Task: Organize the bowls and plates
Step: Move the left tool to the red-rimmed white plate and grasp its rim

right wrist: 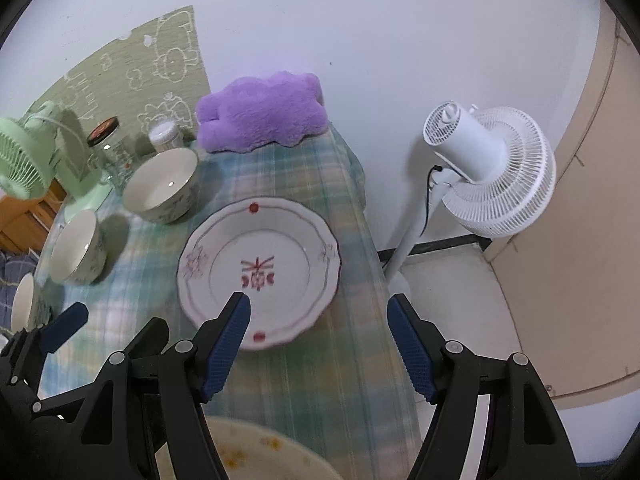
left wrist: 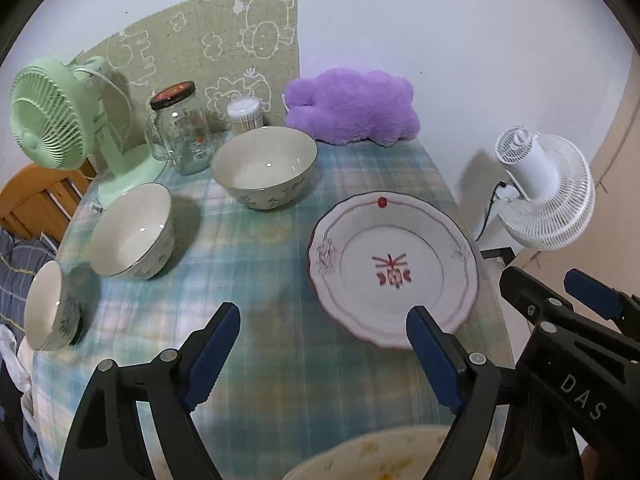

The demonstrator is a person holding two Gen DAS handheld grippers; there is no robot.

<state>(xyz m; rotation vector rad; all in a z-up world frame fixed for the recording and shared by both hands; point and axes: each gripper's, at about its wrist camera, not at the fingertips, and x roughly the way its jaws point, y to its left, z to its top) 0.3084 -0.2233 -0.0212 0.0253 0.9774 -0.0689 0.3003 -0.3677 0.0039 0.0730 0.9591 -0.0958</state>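
A white plate with red markings [left wrist: 394, 268] [right wrist: 260, 272] lies on the plaid tablecloth [left wrist: 256, 264], towards its right side. To its left stand a large bowl [left wrist: 264, 166] [right wrist: 162, 186], a medium bowl [left wrist: 134, 232] [right wrist: 78, 246] and a small bowl [left wrist: 50, 306] [right wrist: 22, 308], all upright. A yellow-flowered plate [left wrist: 384, 456] [right wrist: 248, 452] shows at the bottom edge, under the grippers. My left gripper [left wrist: 322, 316] [right wrist: 112, 324] hovers open over the cloth just left of the red-marked plate's near rim. My right gripper [right wrist: 318, 302] [left wrist: 544, 280] hangs open above that plate's near right rim, holding nothing.
At the back stand a green desk fan [left wrist: 52, 120], a glass jar [left wrist: 182, 128], a cotton swab tub [left wrist: 245, 114] and a purple plush [left wrist: 352, 108]. A white standing fan [right wrist: 480, 172] is on the floor off the table's right edge. A wooden chair [left wrist: 36, 196] is at the left.
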